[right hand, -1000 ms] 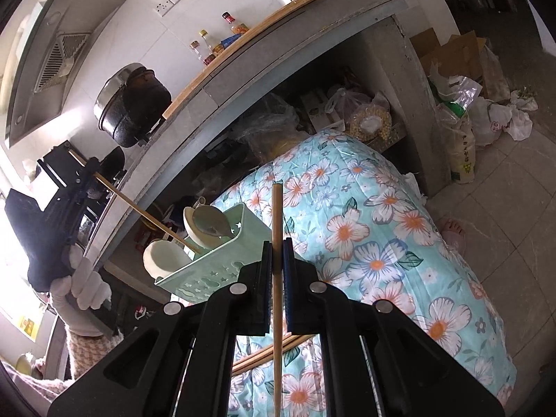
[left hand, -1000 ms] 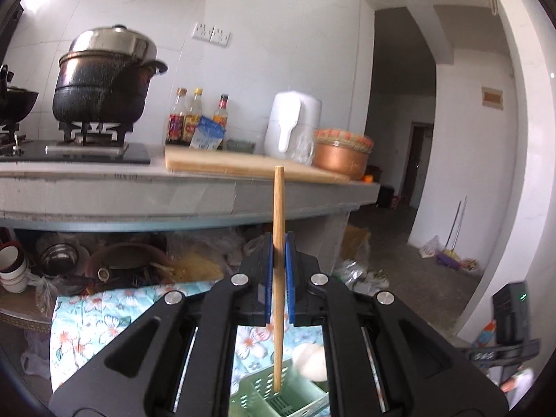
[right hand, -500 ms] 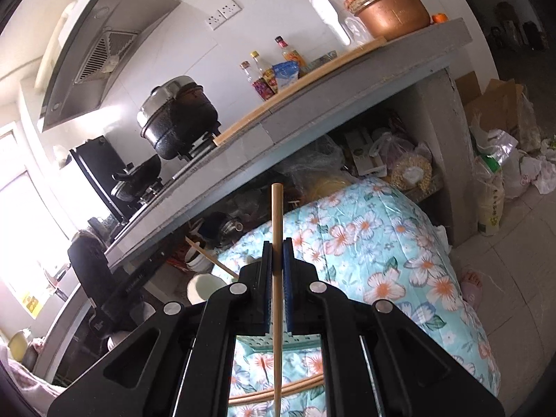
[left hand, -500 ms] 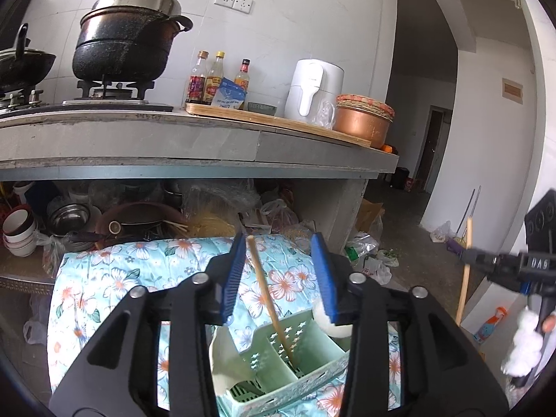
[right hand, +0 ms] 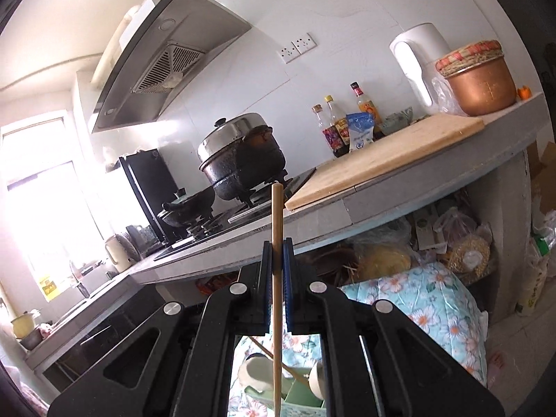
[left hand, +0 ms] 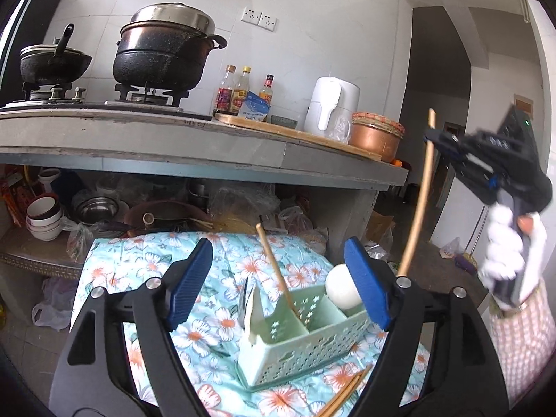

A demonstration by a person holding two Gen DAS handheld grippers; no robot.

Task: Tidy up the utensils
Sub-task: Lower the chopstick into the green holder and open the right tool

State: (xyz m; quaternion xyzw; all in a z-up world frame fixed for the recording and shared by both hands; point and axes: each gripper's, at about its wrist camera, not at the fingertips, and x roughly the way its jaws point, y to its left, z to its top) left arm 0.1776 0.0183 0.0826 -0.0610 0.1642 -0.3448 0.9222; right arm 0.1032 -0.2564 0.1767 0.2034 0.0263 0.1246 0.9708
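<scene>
1. Left wrist view: the left gripper (left hand: 278, 278) hangs with its jaws spread wide and nothing between them, just above and behind the green caddy (left hand: 305, 340) on the floral cloth (left hand: 139, 260). One chopstick (left hand: 278, 274) already leans in the caddy's middle slot, tip down, top tilted up and to the left; a white spoon (left hand: 342, 290) sits in the slot to its right. More loose chopsticks (left hand: 347, 392) lie flat on the cloth just in front of the caddy.

2. Same view, right side: the right gripper (left hand: 438, 139) is pinching a second chopstick (left hand: 418, 201) near its top end. The stick's long axis runs close to vertical, its low tip above and to the right of the caddy, apart from it. The coming move turns on that — the tip must travel down and left into a slot (my judgement). The right hand carries the stick, so it is the one to act.

3. Right wrist view: the right gripper (right hand: 277, 267) has its jaws pressed on the chopstick (right hand: 277, 278), which runs straight up the frame. Under the claw, a sliver of caddy (right hand: 302, 399) and the leaning stick (right hand: 278, 361) show. This view confirms the firm pinch — the left view alone shows how far the tip hangs from the slots.
</scene>
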